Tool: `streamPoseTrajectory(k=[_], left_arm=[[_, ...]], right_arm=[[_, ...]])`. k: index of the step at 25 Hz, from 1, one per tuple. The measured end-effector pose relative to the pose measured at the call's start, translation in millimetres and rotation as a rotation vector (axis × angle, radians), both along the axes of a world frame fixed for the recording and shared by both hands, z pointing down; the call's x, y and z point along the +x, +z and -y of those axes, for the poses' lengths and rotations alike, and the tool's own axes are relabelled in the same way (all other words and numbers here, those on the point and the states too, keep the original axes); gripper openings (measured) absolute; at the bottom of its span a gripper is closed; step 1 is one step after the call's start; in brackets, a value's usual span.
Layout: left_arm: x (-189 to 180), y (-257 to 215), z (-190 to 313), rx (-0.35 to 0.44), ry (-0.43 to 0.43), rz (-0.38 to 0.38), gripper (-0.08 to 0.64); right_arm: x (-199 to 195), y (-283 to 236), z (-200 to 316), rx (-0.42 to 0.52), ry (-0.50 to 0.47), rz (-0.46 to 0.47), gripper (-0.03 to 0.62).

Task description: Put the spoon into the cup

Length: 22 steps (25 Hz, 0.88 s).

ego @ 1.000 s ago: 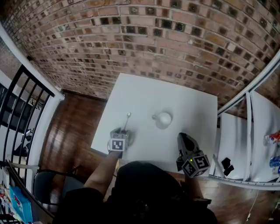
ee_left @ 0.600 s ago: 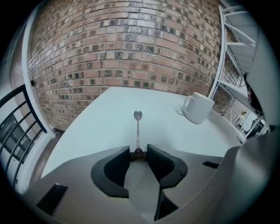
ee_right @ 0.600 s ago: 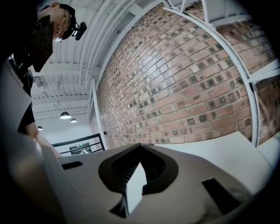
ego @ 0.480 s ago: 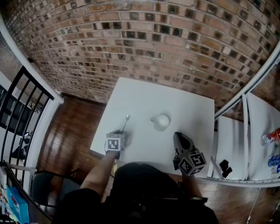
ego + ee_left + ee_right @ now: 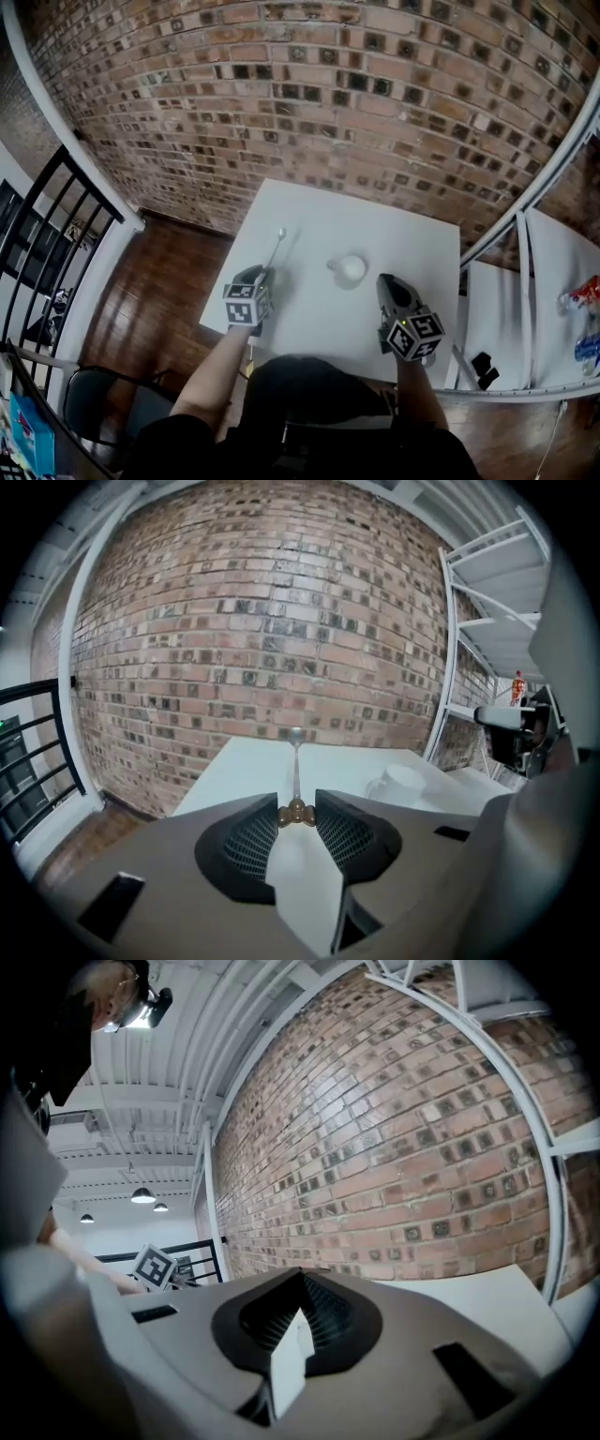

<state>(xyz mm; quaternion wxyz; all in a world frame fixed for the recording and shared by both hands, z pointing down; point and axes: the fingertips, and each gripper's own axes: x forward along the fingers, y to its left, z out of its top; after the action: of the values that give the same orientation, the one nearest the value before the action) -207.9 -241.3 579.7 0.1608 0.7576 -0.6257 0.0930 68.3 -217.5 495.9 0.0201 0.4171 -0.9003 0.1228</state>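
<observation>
Spoon (image 5: 276,247) is carried left of centre in the head view, apparently clear of the table (image 5: 319,323). It is pinched by its brown, bow-shaped handle end in the left hand-held gripper (image 5: 296,810), whose jaws have just been closing onto it. The grasp is judged complete, and transport to the cup (image 5: 352,269) is the step in hand. For the next move, the spoon is to be swung rightward in the frame over the cup mouth, tipped bowl-down, lowered inside and released. A thin, straight, metallic-looking stem ending in a small oval bowl is shown; slippage on so narrow a handle is to be guarded against. The cup is white, rounded and apparently glazed, with a loop handle facing left. The table is white, flat and matte. The right hand-held gripper (image 5: 302,1279) is held pressed together and empty at lower right; its pads (image 5: 328,1312) are dark and ribbed.
</observation>
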Motion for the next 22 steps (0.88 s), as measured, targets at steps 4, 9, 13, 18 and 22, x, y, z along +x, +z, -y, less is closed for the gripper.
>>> streamPoseTrajectory(k=[4, 9, 13, 18, 22], left_arm=[[13.6, -46.6, -4.7, 0.118, 0.064, -0.049, 0.118], [13.3, -112.2, -25.3, 0.342, 0.082, -0.158, 0.118], [7.9, -151.1, -41.4, 0.477, 0.111, -0.164, 0.117], [28.0, -162.2, -39.1, 0.498, 0.18, -0.09, 0.118], [56.5, -156.2, -36.8, 0.446, 0.279, -0.085, 0.118]], right_arm=[[0.7, -9.8, 2.5, 0.011, 0.0, 0.0, 0.005], [2.6, -17.0, 0.7, 0.025, -0.013, -0.002, 0.005], [16.7, -26.7, 2.7, 0.048, 0.002, -0.006, 0.005], [33.3, -28.5, 3.5, 0.041, 0.04, 0.021, 0.005], [40.9, -29.3, 1.5, 0.033, 0.059, 0.033, 0.005]])
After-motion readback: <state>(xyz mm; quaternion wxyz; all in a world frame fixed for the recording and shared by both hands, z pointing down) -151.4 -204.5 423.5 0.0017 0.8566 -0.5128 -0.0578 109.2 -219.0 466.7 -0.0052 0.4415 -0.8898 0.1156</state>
